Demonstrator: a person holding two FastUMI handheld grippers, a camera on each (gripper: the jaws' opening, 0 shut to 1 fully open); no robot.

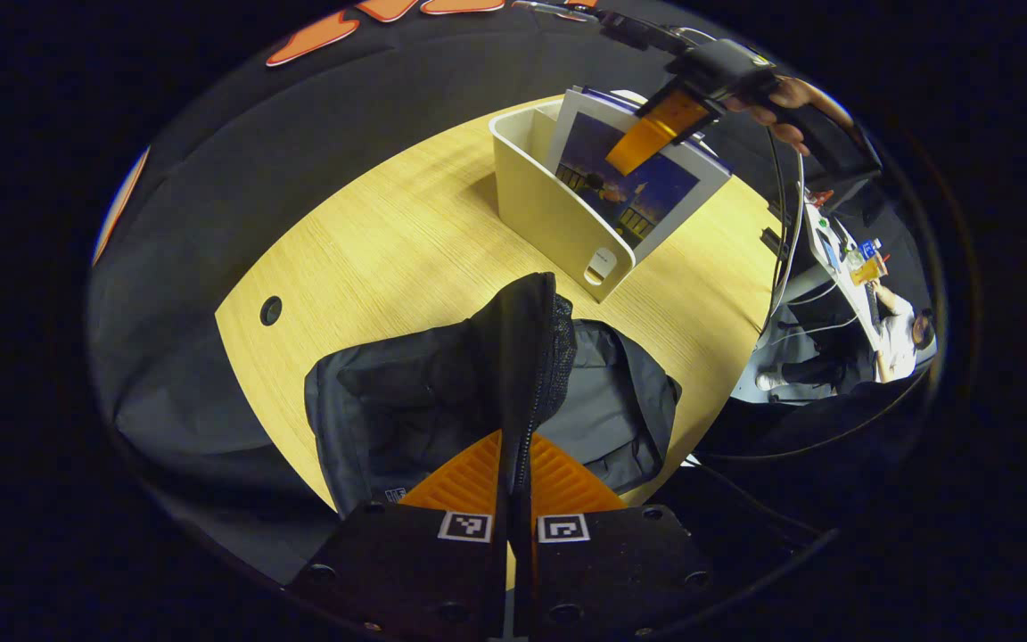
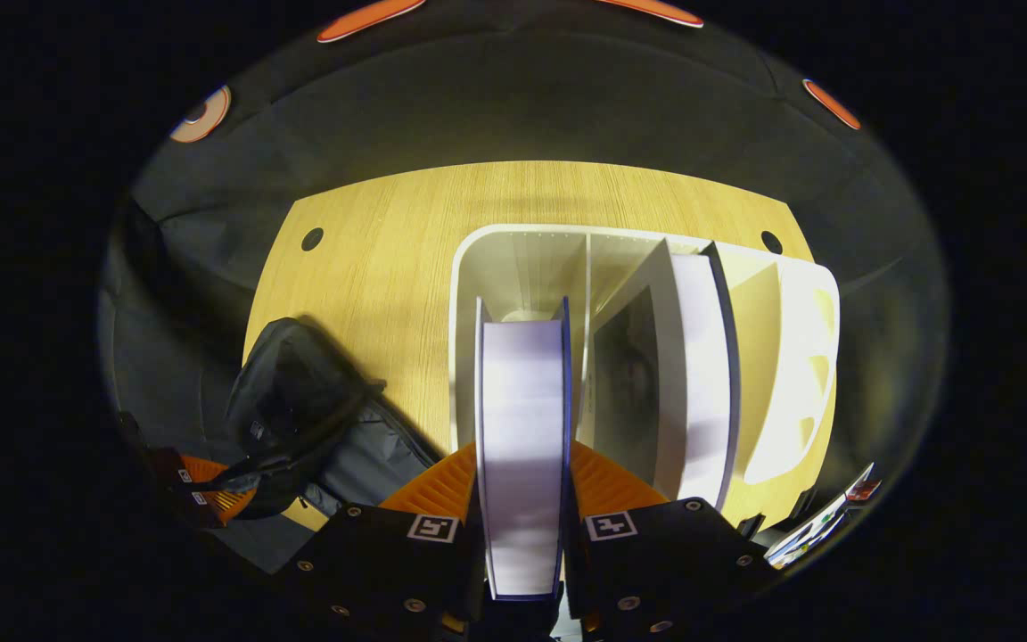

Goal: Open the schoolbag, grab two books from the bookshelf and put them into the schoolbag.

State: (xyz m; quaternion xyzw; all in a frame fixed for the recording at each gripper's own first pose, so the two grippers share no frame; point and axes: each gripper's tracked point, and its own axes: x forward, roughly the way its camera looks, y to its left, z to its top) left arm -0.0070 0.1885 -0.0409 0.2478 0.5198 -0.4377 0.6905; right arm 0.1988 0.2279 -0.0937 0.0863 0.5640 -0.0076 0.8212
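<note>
though dim, schoolbag (image 1: 442, 392) black, seemingly unzipped

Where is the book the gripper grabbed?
In the right gripper view, the book stands upright in the white bookshelf, pinched by the right gripper, left of another book.

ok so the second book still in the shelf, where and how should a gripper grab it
Grip the second book by its upper page edge, coming straight down from above. It stands upright in the bookshelf, leaning on a divider, so only the top edge is free; the fingers would likely go one per cover, as the right gripper holds the first book.
</note>
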